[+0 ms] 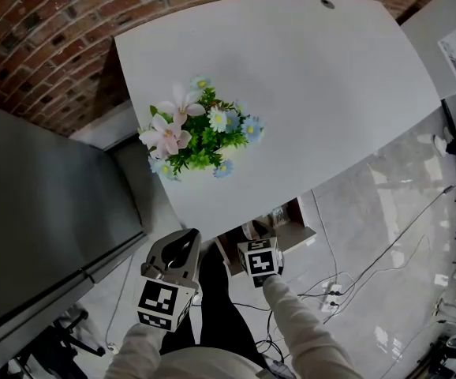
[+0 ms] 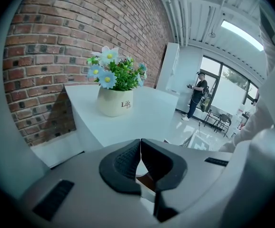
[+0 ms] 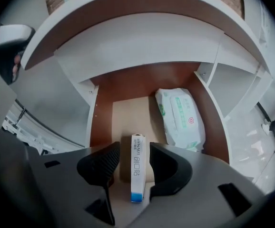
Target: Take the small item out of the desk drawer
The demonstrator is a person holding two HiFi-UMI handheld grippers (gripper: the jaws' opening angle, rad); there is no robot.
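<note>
The wood-lined drawer [image 3: 213,113] under the white counter [image 1: 291,77] stands open, at about 6 o'clock from the cream pot of artificial flowers [image 1: 200,133]. That part of the job looks done. The right gripper [image 3: 133,151] reaches into the drawer, its jaws wide apart on either side of the small, narrow white box with a blue end [image 3: 137,167]. The box lies flat on a tan sheet [image 3: 130,118] on the drawer floor. The jaws have not clamped it, with a gap showing at the left one. A white pack of wet wipes [image 3: 180,118] lies at about 1 o'clock from the box. The left gripper [image 2: 140,144] hangs outside the drawer, jaws together on nothing. Gripping, lifting and carrying the box out remain, as I judge it.
</note>
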